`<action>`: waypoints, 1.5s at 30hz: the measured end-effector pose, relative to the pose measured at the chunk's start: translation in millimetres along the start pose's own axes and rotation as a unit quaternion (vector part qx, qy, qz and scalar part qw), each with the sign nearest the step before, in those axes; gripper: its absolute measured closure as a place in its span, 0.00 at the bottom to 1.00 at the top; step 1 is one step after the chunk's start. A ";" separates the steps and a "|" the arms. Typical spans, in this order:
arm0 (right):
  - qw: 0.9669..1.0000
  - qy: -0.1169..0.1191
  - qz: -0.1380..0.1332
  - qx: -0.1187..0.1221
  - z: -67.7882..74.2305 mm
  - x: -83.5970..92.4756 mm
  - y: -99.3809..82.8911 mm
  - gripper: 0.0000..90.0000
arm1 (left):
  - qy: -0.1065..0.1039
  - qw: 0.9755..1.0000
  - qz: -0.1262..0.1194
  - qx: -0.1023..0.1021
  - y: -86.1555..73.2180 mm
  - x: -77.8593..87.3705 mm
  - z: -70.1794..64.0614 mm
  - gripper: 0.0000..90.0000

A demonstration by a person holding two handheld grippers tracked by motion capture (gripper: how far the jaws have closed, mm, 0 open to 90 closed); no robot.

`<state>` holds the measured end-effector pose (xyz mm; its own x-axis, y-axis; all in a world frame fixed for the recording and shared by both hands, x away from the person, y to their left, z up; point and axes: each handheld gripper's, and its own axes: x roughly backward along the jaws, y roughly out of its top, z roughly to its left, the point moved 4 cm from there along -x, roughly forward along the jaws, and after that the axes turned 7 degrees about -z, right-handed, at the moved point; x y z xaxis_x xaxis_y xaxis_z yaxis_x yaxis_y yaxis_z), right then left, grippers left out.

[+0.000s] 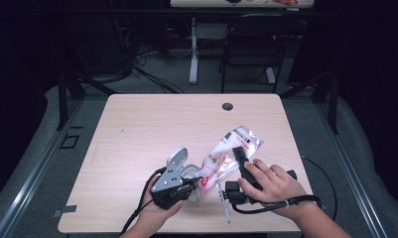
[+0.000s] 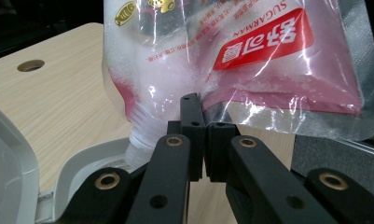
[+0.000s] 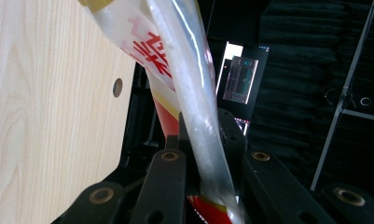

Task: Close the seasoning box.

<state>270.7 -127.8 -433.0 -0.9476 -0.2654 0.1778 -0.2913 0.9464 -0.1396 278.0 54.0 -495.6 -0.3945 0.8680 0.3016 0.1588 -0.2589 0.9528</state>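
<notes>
Two claws are at work on one clear plastic pouch [image 1: 230, 153] with red and white print, near the front edge of the table [image 1: 152, 124].

Left claw [image 1: 195, 182]: closed down to a narrow slit, its jaws pinching the lower edge of the pouch. In the left gripper view the two black jaw tips meet on the film just beside the white threaded spout [image 2: 140, 137], with almost no gap between them [image 2: 199, 140]. White grainy contents show through the film above the pinch point. The spout points down toward a white container [image 2: 77, 172] lying open on the table; whether spout and container touch cannot be told from that view. From above, the same white container [image 1: 179, 163] lies just behind the left claw, its lid raised.

Right claw [image 1: 237, 154]: closed on the pouch further up its body. In the right gripper view [image 3: 204, 154] the pouch passes edge-on between the two jaws, which grip it from both sides, held apart only by the bunched film. The person's right hand [image 1: 271, 186] wraps the claw body, a black cable trailing from it across the table.

Pouch position: lifted off the table and slanted, spout end low at the left claw, sealed silver end high and toward the far right. A round cable hole [image 1: 228, 106] sits well apart at the far edge of the table. A thin white stick [image 1: 224, 202] lies on the table between the two hands
</notes>
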 end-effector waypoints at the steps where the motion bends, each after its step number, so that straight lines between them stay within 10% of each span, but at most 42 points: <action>1: 1.000 0.000 0.000 0.000 -0.1 0.0 0.0 0.93 | 0.000 1.000 0.000 0.000 0.0 -0.1 0.1 0.99; 45: 0.999 -0.006 0.004 0.033 2.0 -0.5 5.8 0.94 | 0.006 1.000 0.007 0.001 -4.5 -0.9 2.6 0.99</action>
<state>269.2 -122.6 -435.9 -0.9510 -0.2611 0.1657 -0.2922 0.9341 -0.2052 279.9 55.4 -500.2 -0.4025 0.8591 0.3160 0.1667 -0.2706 0.9481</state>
